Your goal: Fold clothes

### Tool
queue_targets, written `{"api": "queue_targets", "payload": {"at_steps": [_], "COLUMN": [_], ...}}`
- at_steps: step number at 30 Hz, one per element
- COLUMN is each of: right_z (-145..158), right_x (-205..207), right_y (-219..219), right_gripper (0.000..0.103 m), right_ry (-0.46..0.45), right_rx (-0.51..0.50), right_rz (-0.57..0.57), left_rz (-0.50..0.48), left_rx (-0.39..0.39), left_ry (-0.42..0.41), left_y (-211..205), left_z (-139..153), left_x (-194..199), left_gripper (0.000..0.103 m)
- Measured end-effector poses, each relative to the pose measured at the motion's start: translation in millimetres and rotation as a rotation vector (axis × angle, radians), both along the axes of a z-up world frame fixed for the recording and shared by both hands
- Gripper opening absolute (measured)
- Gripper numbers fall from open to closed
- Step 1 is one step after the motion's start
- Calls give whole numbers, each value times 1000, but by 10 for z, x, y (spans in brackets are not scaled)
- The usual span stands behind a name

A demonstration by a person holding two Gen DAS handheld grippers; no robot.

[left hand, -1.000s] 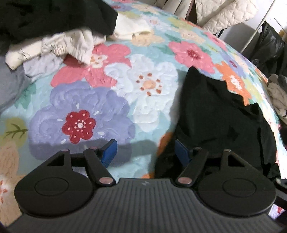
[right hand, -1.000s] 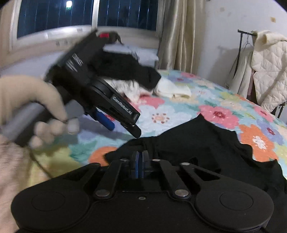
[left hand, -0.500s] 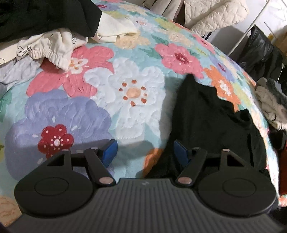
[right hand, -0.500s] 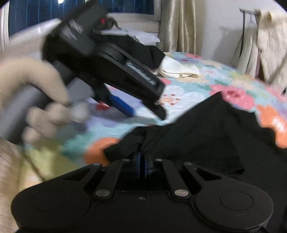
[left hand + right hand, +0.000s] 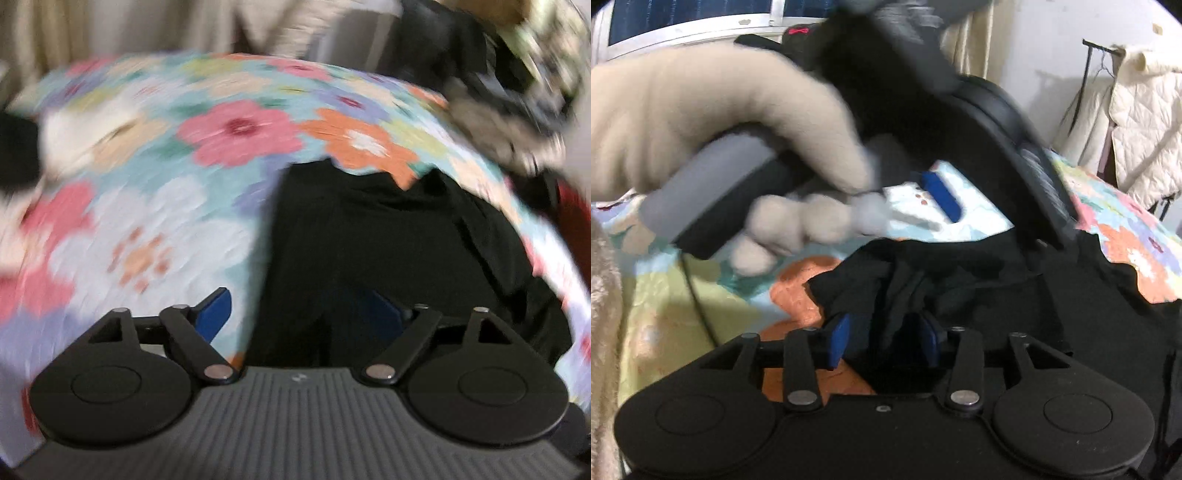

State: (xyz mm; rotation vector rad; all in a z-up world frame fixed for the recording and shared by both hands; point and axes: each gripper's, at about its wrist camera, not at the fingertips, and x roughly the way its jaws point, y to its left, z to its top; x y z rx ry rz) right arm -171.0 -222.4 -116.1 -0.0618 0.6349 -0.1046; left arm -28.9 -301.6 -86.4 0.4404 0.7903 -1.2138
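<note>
The black garment [image 5: 388, 236] lies crumpled on the floral quilt [image 5: 236, 129], and everything else is placed from it.

In the left wrist view, which is blurred, cream and dark clothes [image 5: 74, 125] sit on the quilt well to the left of the garment. The left tool [image 5: 299, 314] has its jaws spread wide: the left blue pad [image 5: 214, 314] is over bare quilt just left of the garment's edge, while the right pad [image 5: 384, 314] is over the black cloth. Nothing is held between them. Beyond the garment to the right, past the quilt's edge, is a blurred heap of dark and pale things [image 5: 509, 96].

In the right wrist view, a gloved hand [image 5: 731, 129] holds the left tool's grey handle [image 5: 701, 188] above and left of the garment. The right tool [image 5: 884, 339] is just over the garment's near bunched corner, its jaws parted, with a fold of black cloth rising between the pads [image 5: 838, 339]; they are not pinching it. Far right of the garment, a cream quilted jacket [image 5: 1145, 122] hangs on a rack.
</note>
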Motion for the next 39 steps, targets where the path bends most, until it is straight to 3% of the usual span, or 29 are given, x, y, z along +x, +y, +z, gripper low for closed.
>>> {"api": "queue_targets", "payload": {"at_steps": [2,4,5,6,8,10,12,16,17,18,20,24,27,28,30,32,35,39], "right_z": [-5,0,5,11,27,46,43,45,69,83,131,168,154,141,119,105,120,98], "right_x": [-19,-43,-51,-57,-62,-66,-66,-31,-25,-30,-27,-14,-4,3,17,47,67,96], "right_y": [-62,-148,-190,-229,-304,-346,-358,-341,-317,-286,-206,-51,20,39,67,80,131,179], "right_gripper": [51,56,58,59,60,60,63,64,64,64,64,75,77,77,77,77,79,83], "right_ry": [-2,1,4,6,4,8,25,40,38,29,3,-33,-45,-43,-39,-37,-45,-40], "right_rx": [53,106,126,144,173,173,155,95,70,38,-31,-143,-171,-178,-192,-200,-224,-272], "right_rz": [-12,-18,-22,-29,-56,-87,-111,-123,-122,-111,-69,8,44,47,49,45,41,2], "left_rz": [-37,-20,2,45,158,259,333,353,326,297,240,157,134,127,138,160,182,172], "left_rx": [86,101,75,46,-6,-57,-66,-91,-88,-75,-41,23,52,50,26,-5,-30,-49], "left_ry": [-88,-92,-64,-24,72,154,160,232,250,266,296,327,283,279,324,397,459,480], "left_y": [-210,-311,-316,-298,-196,-41,76,149,143,128,127,161,144,126,131,160,207,216], "left_z": [-99,-196,-193,-157,-106,-114,-150,-145,-127,-115,-95,-92,-104,-97,-91,-110,-136,-97], "left_x": [-59,41,130,251,518,746,866,935,914,887,810,567,392,380,426,511,572,545], "left_gripper": [86,83,65,39,14,13,13,17,27,49,68,76,71,65,38,29,29,29]}}
